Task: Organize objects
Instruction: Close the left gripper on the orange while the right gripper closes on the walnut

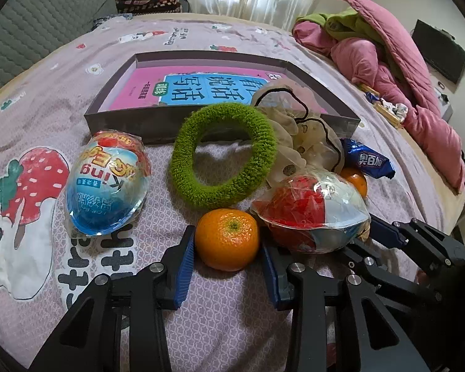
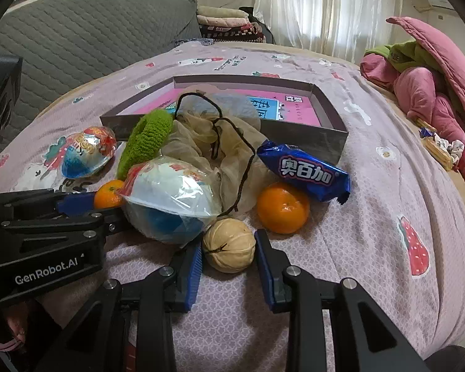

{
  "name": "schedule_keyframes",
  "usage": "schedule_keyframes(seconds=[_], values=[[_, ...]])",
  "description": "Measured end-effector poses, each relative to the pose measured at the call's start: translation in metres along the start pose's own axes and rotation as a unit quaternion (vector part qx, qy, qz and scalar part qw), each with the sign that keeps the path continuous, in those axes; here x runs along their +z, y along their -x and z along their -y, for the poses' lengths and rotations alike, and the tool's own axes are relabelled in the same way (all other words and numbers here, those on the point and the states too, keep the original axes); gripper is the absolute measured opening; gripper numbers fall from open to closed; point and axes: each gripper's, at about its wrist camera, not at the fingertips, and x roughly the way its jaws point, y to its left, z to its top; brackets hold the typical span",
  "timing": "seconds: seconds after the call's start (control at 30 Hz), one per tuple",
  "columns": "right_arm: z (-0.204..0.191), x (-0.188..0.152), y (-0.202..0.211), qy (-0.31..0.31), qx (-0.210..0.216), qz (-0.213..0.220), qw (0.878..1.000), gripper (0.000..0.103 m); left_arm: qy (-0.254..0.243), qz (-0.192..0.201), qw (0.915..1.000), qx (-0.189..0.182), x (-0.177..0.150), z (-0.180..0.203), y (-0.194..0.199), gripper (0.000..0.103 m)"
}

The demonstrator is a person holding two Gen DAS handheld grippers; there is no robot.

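On the bed, my left gripper [image 1: 228, 245] stands around an orange mandarin [image 1: 227, 238], its blue pads at both sides of the fruit. My right gripper [image 2: 228, 249] stands around a pale beige round fruit [image 2: 228, 245], pads beside it. It also shows at the right of the left wrist view [image 1: 384, 232]. Between them lies a plastic-wrapped egg toy [image 2: 170, 198]. A second egg toy [image 1: 108, 183], a green fuzzy ring [image 1: 223, 152], a beige mesh pouch [image 2: 214, 136], a blue snack pack [image 2: 303, 170] and another mandarin [image 2: 283, 206] lie around. A grey box [image 1: 121, 122] holds a pink book [image 1: 183, 88].
A pink and green quilt pile [image 1: 396, 71] lies at the right of the bed with small wrappers [image 1: 387, 108] beside it. A grey quilted headboard [image 2: 77, 37] and folded blankets [image 2: 226, 20] stand at the back. The patterned bedsheet [image 2: 387, 186] runs to the right edge.
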Motion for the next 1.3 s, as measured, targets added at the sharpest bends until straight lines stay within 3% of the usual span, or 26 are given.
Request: schedule_keyframes(seconds=[0.43,1.0,1.3], values=[[0.010,0.000,0.016,-0.016,-0.005,0.025,1.000,0.033,-0.002,0.009,0.9999,-0.008,-0.007,0.001,0.017,0.039],[0.012,0.006,0.050,-0.009,-0.016,0.090,0.996,0.033,-0.007,0.050,0.9987,0.003,-0.003,0.005,0.052,0.039],[0.014,0.015,0.055,-0.015,-0.008,0.107,0.994,0.033,-0.007,0.063,0.9980,0.001,0.005,0.003,0.052,0.039]])
